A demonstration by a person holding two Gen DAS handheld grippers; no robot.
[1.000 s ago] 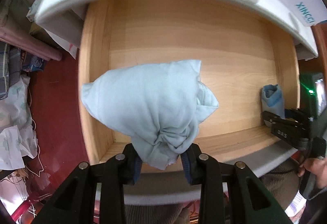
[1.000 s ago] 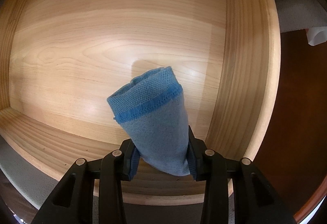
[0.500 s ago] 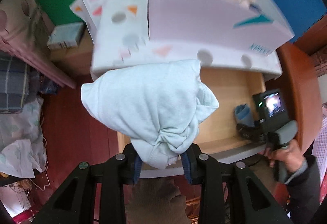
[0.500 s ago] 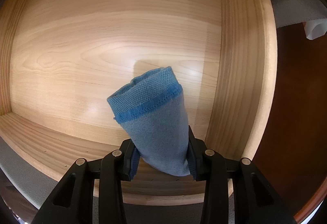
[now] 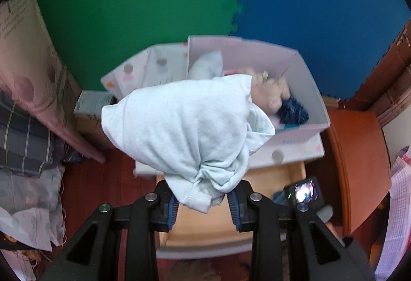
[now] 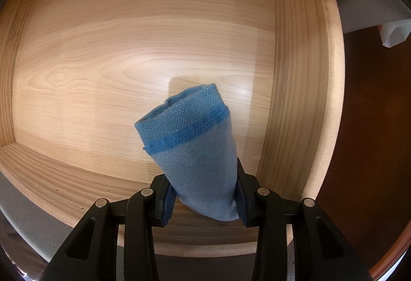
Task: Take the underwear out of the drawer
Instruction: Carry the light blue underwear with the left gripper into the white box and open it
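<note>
Left wrist view: our left claw (image 5: 203,206) pinches a bunched pale-blue cotton underwear (image 5: 185,127), held high above the wooden drawer (image 5: 205,227) and before a white cardboard box (image 5: 303,91) of clothes.

Right wrist view: our right claw (image 6: 205,201) clamps rolled blue mesh-banded underwear (image 6: 195,152) inside the smooth, grained drawer.

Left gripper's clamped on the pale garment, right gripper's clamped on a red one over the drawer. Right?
Not quite: the colour is wrong. The right gripper is shut on a blue garment, not red, over the wooden drawer, as the right wrist view shows. The left gripper does clamp the pale garment.
</note>
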